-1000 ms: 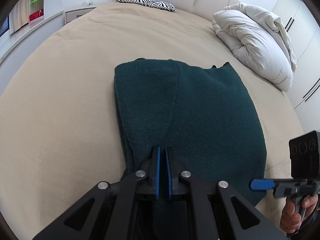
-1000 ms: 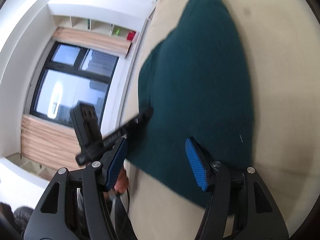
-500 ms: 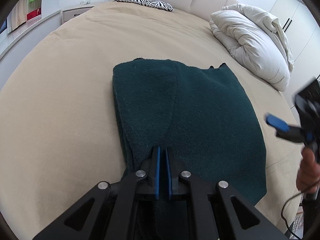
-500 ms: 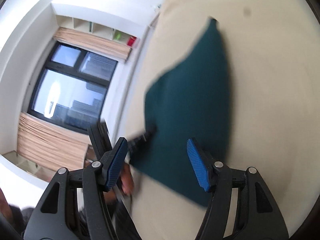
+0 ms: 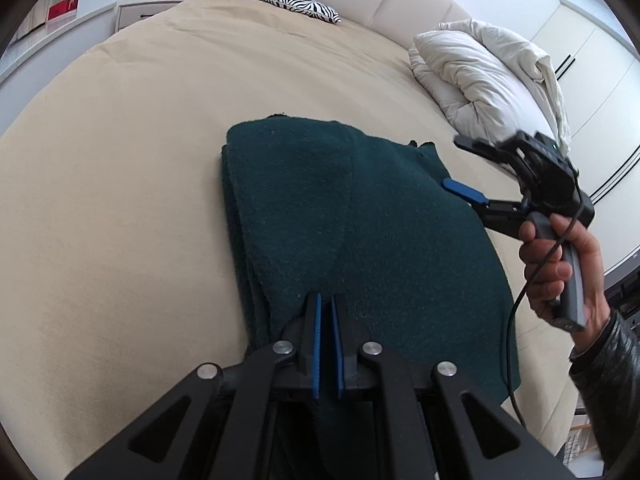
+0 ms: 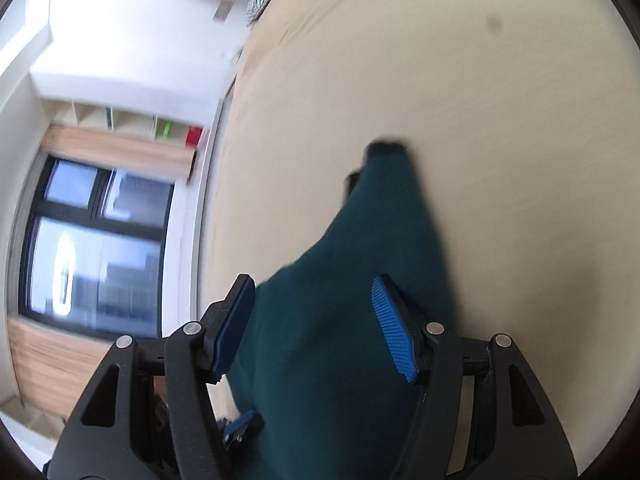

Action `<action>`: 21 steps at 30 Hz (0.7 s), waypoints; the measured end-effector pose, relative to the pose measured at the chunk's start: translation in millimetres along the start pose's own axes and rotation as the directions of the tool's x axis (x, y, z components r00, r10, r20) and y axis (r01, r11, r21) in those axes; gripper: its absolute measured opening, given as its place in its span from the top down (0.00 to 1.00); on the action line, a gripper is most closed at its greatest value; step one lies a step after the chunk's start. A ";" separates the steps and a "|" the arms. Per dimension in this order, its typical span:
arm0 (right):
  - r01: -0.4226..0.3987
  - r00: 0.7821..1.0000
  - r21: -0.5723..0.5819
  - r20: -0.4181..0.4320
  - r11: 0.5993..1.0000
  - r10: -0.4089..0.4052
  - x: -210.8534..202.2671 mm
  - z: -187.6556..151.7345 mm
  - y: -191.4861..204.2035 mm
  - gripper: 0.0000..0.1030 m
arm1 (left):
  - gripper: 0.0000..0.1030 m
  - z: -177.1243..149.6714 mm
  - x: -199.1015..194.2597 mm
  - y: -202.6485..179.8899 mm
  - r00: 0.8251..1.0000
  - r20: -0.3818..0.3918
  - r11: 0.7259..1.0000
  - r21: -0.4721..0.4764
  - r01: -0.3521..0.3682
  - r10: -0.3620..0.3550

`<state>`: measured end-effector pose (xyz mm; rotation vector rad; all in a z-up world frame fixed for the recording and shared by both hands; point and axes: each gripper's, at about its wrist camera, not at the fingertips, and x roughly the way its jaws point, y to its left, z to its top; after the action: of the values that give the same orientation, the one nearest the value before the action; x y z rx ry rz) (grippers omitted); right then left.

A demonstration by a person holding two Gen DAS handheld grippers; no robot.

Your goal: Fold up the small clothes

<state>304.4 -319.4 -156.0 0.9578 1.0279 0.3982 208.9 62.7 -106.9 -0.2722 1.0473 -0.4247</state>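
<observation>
While the green cloth (image 5: pixel 360 240) lies flat on the bed (image 5: pixel 120 200), its long way running away from the person, the left gripper (image 5: pixel 325 312) pinches its near edge and the right gripper (image 6: pixel 312 324) hangs wide open over its right side.

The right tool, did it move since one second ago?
Yes. In the left wrist view the right tool rose from the green garment's near corner towards its far right corner, near the white duvet.

A zebra-print pillow (image 5: pixel 282 0) lies at the beige bed's (image 5: pixel 120 168) head edge, a rumpled white duvet (image 5: pixel 486 80) near its right edge.
</observation>
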 end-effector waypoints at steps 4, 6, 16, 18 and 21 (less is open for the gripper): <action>-0.008 0.999 0.023 0.052 1.000 0.007 -35.5 -8.1 -18.3 0.42 | 0.91 -2.5 -9.1 7.4 0.999 -0.003 0.998 -0.041 0.046 -0.046; 0.001 0.998 0.030 0.070 1.000 -0.003 -54.7 -15.0 -28.2 0.40 | 0.88 -4.4 -16.1 9.6 0.997 0.005 0.994 -0.074 0.074 -0.074; -0.071 0.997 -0.175 -0.028 0.982 0.067 -60.7 -75.6 32.4 0.40 | 0.45 -3.5 -58.8 7.1 0.990 0.136 0.995 -0.087 0.055 -0.042; 0.035 0.999 -0.224 -0.005 0.974 -0.038 -61.8 -83.7 34.1 0.40 | 0.45 -3.5 -51.3 20.3 0.993 0.109 0.991 -0.122 0.047 -0.034; 0.049 0.998 -0.153 -0.042 0.987 -0.057 -64.0 -84.0 13.2 0.40 | 0.43 -6.1 -35.4 36.2 0.994 0.071 0.977 -0.188 0.097 -0.085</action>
<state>202.5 -315.3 -125.3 0.7860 1.0472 0.4498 195.9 111.0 -97.4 -0.5042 1.0180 -0.3955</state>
